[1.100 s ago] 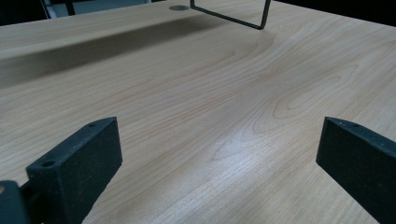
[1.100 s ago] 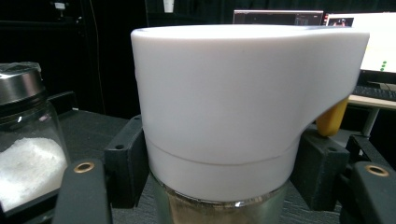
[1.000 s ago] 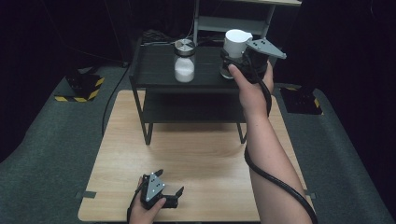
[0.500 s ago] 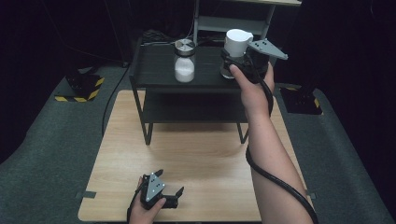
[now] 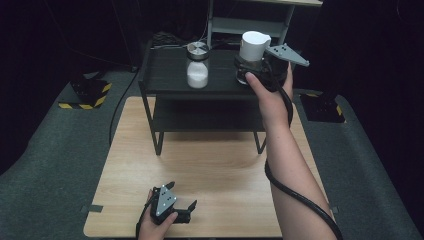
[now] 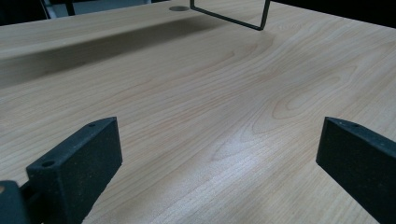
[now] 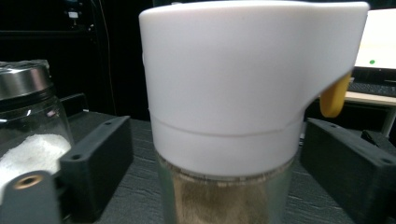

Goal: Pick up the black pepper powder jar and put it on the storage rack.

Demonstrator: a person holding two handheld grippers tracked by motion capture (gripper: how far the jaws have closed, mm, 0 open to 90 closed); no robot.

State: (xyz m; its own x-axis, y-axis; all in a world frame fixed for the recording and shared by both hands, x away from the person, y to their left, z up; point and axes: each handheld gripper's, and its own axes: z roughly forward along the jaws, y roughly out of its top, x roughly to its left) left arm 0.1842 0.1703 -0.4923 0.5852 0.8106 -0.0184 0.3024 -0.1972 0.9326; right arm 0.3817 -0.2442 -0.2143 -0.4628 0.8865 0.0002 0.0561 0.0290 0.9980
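Releasing looks like the step in hand: white-capped jar [image 7: 224, 116] w/ brownish contents stands upright on top shelf of black rack [image 5: 170, 82], right side, seemingly resting on its own. Right gripper [image 5: 248, 75] sits around it; in the right gripper view the black jaws stand either side of the jar w/ a visible gap each side, pads not pressing, so open, nothing gripped. Jaws have just been opening, jar between them. Glass shaker [image 5: 197, 65] w/ metal lid and white granules stands on same shelf, apart to the left. Left gripper [image 5: 181, 209] rests low on near edge of wooden table [image 5: 210, 165], jaws spread wide, empty, only bare wood between them in the left gripper view. Next move, as I judge it: draw right gripper straight back, level, w/o clipping cap or yellow tab [image 7: 334, 100]; jar looks top-heavy, a sideways nudge might tip it. Vs earlier frames: jar, shaker and both hands sit at same spots in high view; no shift seen.
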